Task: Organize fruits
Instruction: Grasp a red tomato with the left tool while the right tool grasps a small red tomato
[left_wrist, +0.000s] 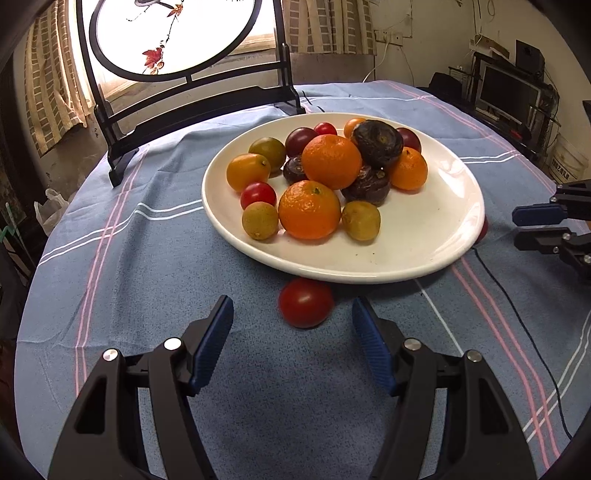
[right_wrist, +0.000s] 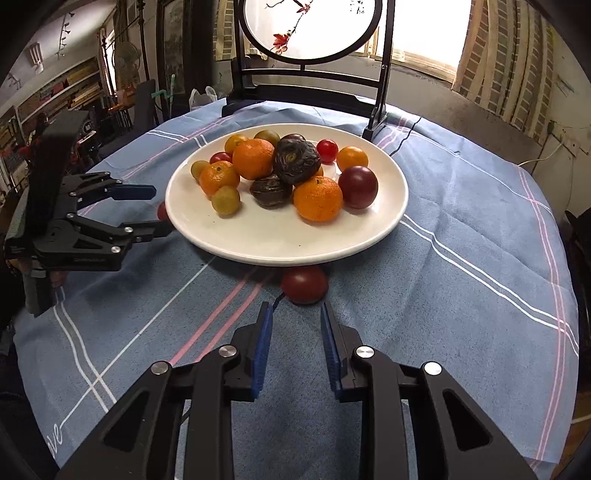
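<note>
Left wrist view: left gripper (left_wrist: 292, 314) low in the frame, jaws spread wide, nothing gripped. A red tomato (left_wrist: 306, 302) sits on the blue striped cloth (left_wrist: 147, 266) just ahead of the gap between the blue pads, touching neither, tucked against the near rim of the white plate (left_wrist: 424, 236). The plate fills the centre, piled with oranges, small yellow-green fruits, cherry tomatoes and dark wrinkled fruits. At the right edge the right gripper (left_wrist: 515, 225) reaches in sideways; a sliver of a dark red tomato (left_wrist: 483, 229) shows beside the plate rim there. A round painted screen on a black stand (left_wrist: 177, 37) stands at upper left. Right wrist view: right gripper (right_wrist: 296, 308) at bottom centre, jaws drawn narrow with a gap left, holding nothing; the dark red tomato (right_wrist: 304, 283) lies just beyond the tips, at the plate's (right_wrist: 280, 243) near rim. At left, the left gripper (right_wrist: 162, 210) straddles the red tomato (right_wrist: 162, 211) by the plate's left edge, pads apart.
</note>
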